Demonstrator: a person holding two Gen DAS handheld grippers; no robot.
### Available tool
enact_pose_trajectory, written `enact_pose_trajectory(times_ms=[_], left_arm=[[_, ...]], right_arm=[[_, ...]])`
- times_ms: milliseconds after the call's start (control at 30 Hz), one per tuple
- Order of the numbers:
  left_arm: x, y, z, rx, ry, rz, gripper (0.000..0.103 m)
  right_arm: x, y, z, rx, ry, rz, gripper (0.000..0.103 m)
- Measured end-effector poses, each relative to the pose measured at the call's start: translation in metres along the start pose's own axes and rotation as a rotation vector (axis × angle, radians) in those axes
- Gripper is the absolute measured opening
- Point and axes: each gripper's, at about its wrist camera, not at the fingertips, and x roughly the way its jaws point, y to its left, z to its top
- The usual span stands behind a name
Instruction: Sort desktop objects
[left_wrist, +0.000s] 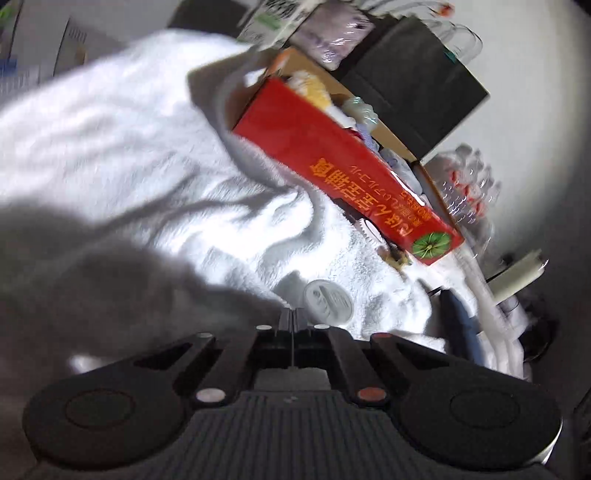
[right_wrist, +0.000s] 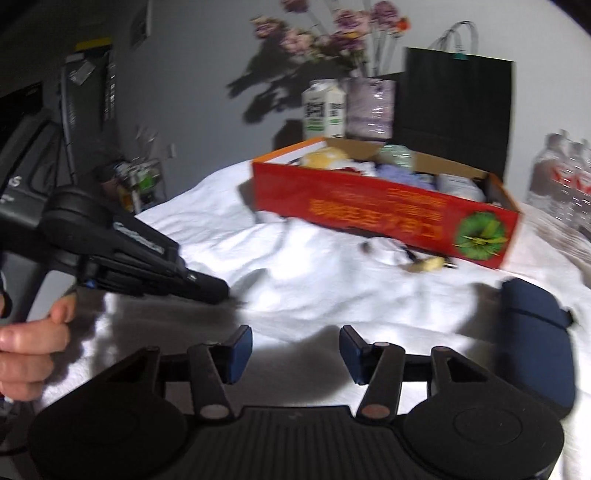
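Through the left wrist camera I see my left gripper pressed together on nothing, tips just short of a white round lid lying on the white cloth. Beyond it the red box sits open-topped, already holding sorted bits, so I judge it to be the collecting bin.

The right wrist camera shows my right gripper apart and empty over the cloth, a dark blue pouch just beside it. Only this view shows the left tool from outside, the hand gripping it, and the black bag upright behind the box. The lid shows only in the left view.
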Motion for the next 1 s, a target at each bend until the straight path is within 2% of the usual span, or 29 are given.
enact_pose_trajectory(times_ms=[100,200,233,267,300,333,433,467,500,533,567,733,800,900,933,967,1000], left_arm=[[-0.001,0.004,0.002,-0.006,-0.009,-0.005,0.001],[-0.005,0.0,0.005,0.047,-0.02,-0.006,0.004],[-0.008,-0.003,0.005,0.085,-0.034,0.003,0.007],[-0.01,-0.005,0.006,0.122,-0.051,0.02,0.009],[-0.013,-0.007,0.006,0.15,-0.064,0.035,0.016],[-0.015,-0.008,0.007,0.167,-0.072,0.037,0.028],[-0.021,-0.012,0.007,0.212,-0.085,-0.007,0.045],[-0.023,-0.017,0.006,0.243,-0.09,-0.02,0.05],[-0.024,-0.022,0.005,0.276,-0.1,-0.028,0.065],[-0.024,-0.028,0.004,0.302,-0.116,-0.022,0.076],[-0.022,-0.033,0.005,0.325,-0.129,-0.008,0.076],[0.002,-0.044,0.027,0.357,-0.119,0.001,0.076],[0.016,-0.046,0.036,0.362,-0.095,-0.005,0.07],[0.046,-0.055,0.046,0.403,-0.02,0.0,0.049],[0.055,-0.058,0.047,0.422,0.007,0.006,0.045],[0.062,-0.061,0.046,0.446,0.019,0.008,0.037],[0.067,-0.063,0.043,0.467,0.023,0.039,0.021]], right_arm=[[0.02,0.017,0.009,-0.06,0.029,0.018,0.049],[0.044,0.024,0.019,-0.068,0.06,-0.042,0.048],[0.049,0.022,0.022,-0.051,0.072,-0.035,0.048],[0.053,0.018,0.025,-0.02,0.073,-0.012,0.036],[0.056,0.012,0.027,0.018,0.07,0.01,0.032],[0.056,0.007,0.028,0.057,0.066,0.031,0.022],[0.047,0.008,0.026,0.045,0.049,0.041,0.004],[0.043,0.012,0.026,0.023,0.036,0.026,0.003],[0.038,0.017,0.025,-0.004,0.022,0.008,0.003],[0.035,0.022,0.024,-0.026,0.019,-0.009,0.004],[0.034,0.023,0.024,-0.033,0.028,-0.017,0.005],[0.027,0.018,0.026,-0.006,0.036,-0.02,0.009],[0.024,0.015,0.028,0.009,0.03,-0.025,0.012],[0.029,0.011,0.031,0.015,0.032,-0.041,0.018],[0.032,0.008,0.031,0.03,0.033,-0.041,0.018],[0.035,0.004,0.032,0.046,0.04,-0.034,0.018],[0.039,0.002,0.033,0.065,0.049,-0.028,0.018]])
